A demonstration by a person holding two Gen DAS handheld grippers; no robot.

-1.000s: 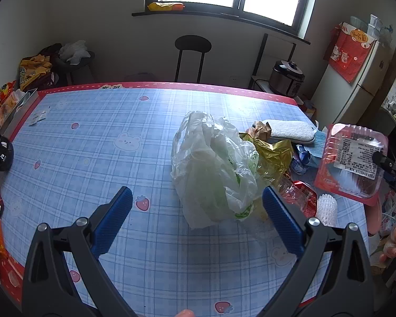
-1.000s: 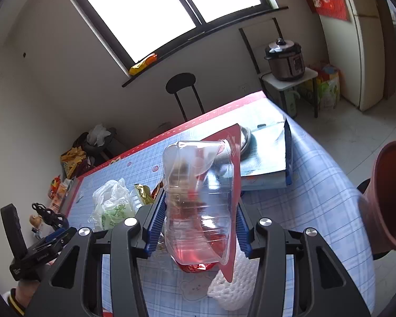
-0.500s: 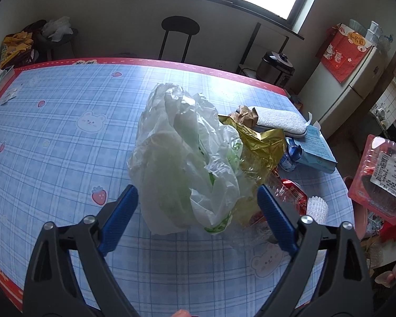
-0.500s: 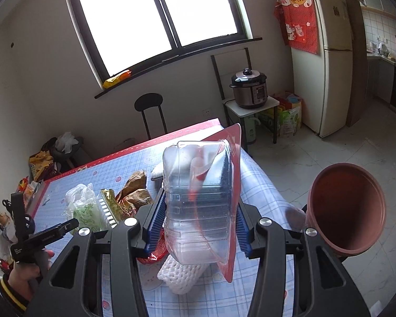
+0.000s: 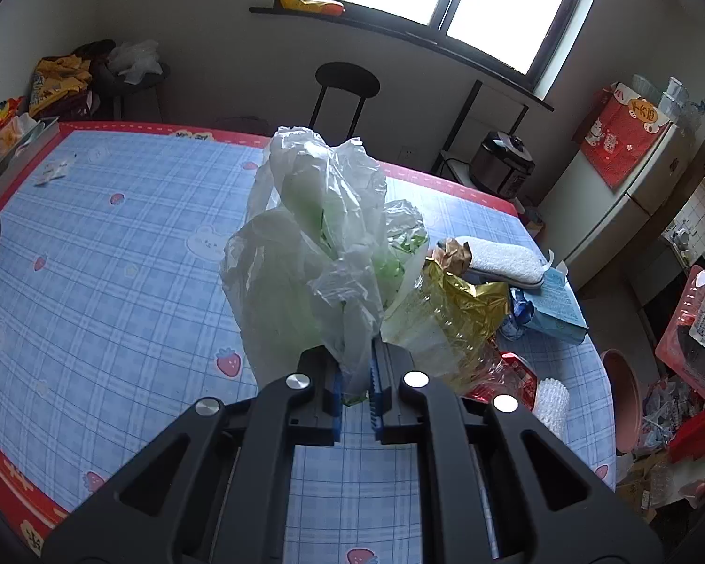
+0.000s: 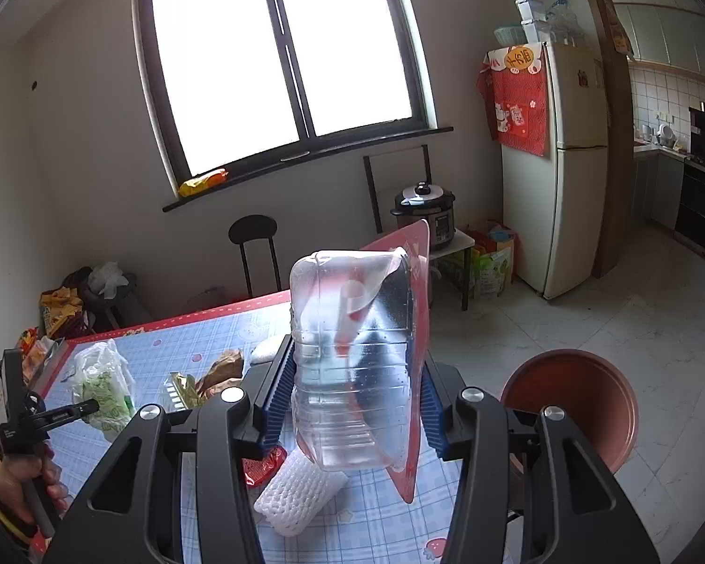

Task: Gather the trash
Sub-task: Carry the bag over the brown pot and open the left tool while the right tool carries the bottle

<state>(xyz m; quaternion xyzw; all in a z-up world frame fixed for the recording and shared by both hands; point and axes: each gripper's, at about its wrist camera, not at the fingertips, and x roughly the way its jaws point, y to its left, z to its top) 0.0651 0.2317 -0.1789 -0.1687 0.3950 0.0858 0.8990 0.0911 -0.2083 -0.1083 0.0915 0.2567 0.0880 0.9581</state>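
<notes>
My left gripper is shut on a fold of a crumpled white-green plastic bag that stands on the blue checked table. The bag also shows in the right wrist view. My right gripper is shut on a clear plastic clamshell box with a red lid, held upright beyond the table's right end, above the floor. The box also shows at the far right of the left wrist view.
Gold foil wrapper, brown paper, white foam pad, blue booklet, red wrapper and white foam net lie near the table's right end. A terracotta basin sits right of the table. A black stool stands behind.
My left gripper has closed on the plastic bag, which was between its open fingers before. My right gripper, still holding the box, has swung to face farther right.
</notes>
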